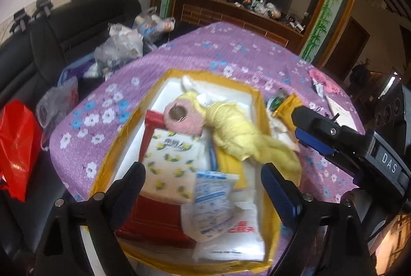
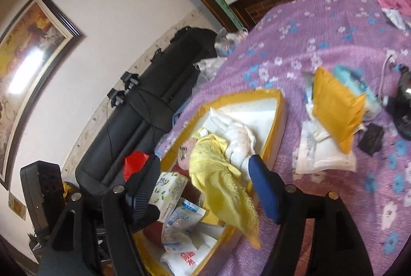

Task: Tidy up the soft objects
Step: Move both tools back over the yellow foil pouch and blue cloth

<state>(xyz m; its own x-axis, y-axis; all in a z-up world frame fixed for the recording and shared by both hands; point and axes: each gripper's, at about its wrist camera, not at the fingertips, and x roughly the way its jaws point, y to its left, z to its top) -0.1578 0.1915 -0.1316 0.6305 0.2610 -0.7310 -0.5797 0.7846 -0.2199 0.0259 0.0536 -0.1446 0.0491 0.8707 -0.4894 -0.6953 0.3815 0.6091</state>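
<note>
A yellow-edged box with a white lining sits on the purple flowered cloth. It holds a pink plush toy wrapped in a yellow towel, a lemon-print tissue pack, a blue-and-white packet, a white packet with red letters and a red box. My left gripper hangs open over the box's near end, with nothing between its pads. My right gripper is open too. The yellow towel lies loose between its fingers, draped over the box's edge.
Beside the box lie a yellow padded envelope and white packets. A pink item sits at the table's far side. A black sofa with plastic bags and a red bag borders the table on the left.
</note>
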